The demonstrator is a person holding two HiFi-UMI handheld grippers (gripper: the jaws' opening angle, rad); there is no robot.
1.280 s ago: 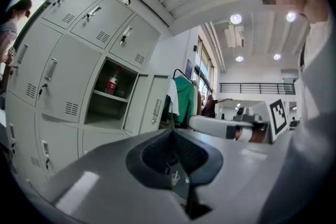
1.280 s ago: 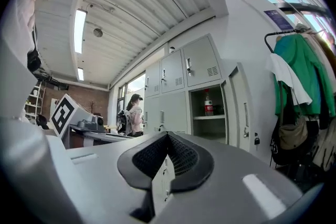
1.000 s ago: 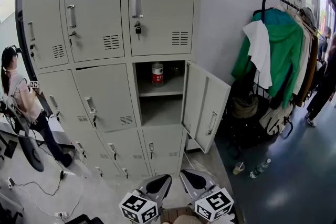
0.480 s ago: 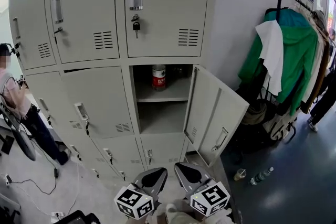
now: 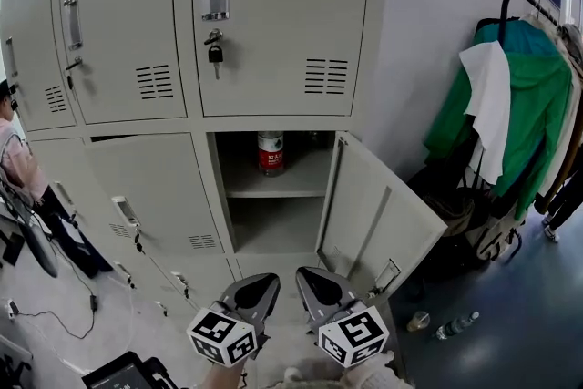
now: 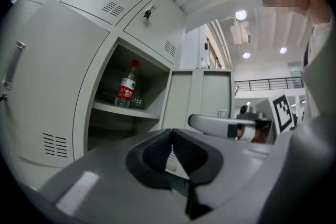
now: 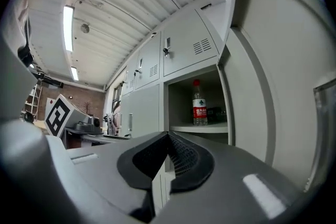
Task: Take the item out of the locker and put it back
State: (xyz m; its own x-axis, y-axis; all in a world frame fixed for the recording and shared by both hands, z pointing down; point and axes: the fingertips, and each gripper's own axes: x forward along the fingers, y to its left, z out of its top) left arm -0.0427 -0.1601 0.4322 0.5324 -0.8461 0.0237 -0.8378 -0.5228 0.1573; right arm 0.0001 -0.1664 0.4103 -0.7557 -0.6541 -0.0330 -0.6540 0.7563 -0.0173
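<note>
A clear water bottle (image 5: 271,152) with a red label and red cap stands upright on the upper shelf of the open locker (image 5: 273,194); it also shows as the bottle (image 6: 126,91) and the bottle (image 7: 199,105) in the gripper views. The locker door (image 5: 378,228) hangs open to the right. My left gripper (image 5: 256,291) and right gripper (image 5: 314,284) are side by side low in the head view, well short of the locker. Both have their jaws shut with nothing between them: left gripper (image 6: 171,135), right gripper (image 7: 168,136).
Shut locker doors (image 5: 282,18) surround the open one, one with a padlock (image 5: 216,53). A clothes rack with a green jacket (image 5: 519,118) stands at right. A cup (image 5: 418,321) and a bottle (image 5: 455,326) lie on the floor. A person (image 5: 23,182) stands at left.
The view has come closer to the lockers and tilted, so the open compartment sits nearer the centre. Both grippers have risen slightly in the head view; the bottle has not moved.
</note>
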